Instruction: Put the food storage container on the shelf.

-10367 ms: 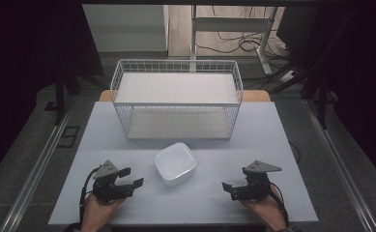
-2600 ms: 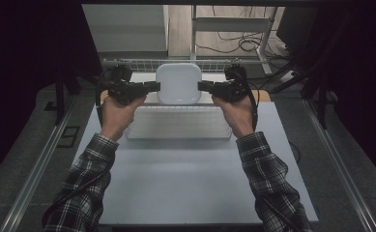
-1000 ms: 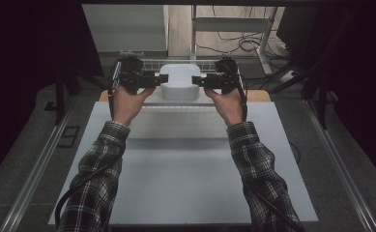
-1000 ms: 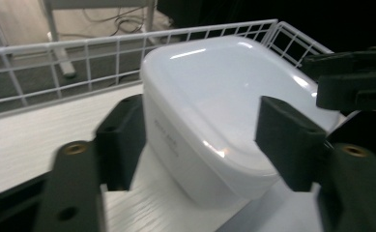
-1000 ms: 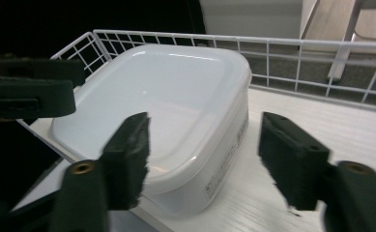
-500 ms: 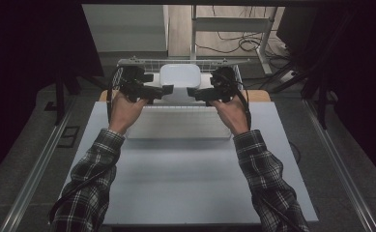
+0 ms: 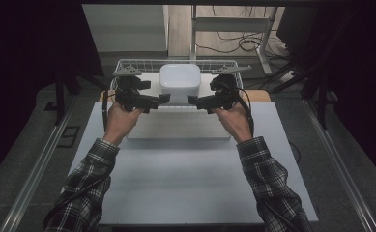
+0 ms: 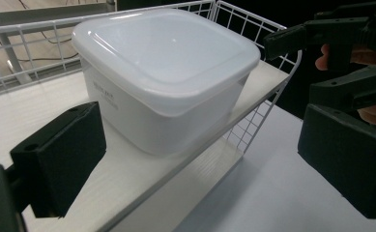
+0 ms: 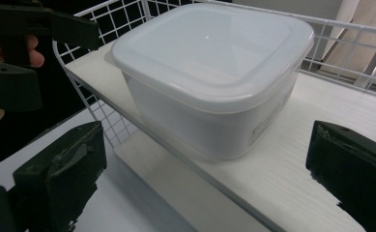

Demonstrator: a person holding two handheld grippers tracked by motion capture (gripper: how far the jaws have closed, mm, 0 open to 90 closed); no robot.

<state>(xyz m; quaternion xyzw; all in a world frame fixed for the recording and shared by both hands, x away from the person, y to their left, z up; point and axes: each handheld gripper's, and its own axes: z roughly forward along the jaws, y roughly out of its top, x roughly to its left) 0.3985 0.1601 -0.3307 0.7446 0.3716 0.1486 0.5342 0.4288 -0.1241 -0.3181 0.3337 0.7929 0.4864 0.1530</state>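
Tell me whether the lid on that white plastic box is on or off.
On. The white square plastic box sits upright on the white shelf board of the white wire rack, its lid seated flat over the rim all round.

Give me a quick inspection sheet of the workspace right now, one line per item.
Surface: white table, bare in front.
Job's things: lidded white container resting on the wooden shelf of the wire rack.
Clutter: nothing seen.
Grippers: left gripper and right gripper open, flanking the container, apart from it.
Cables: black leads along both wrists; loose cables on the floor behind.
Surroundings: dark room, metal frame legs at the sides.
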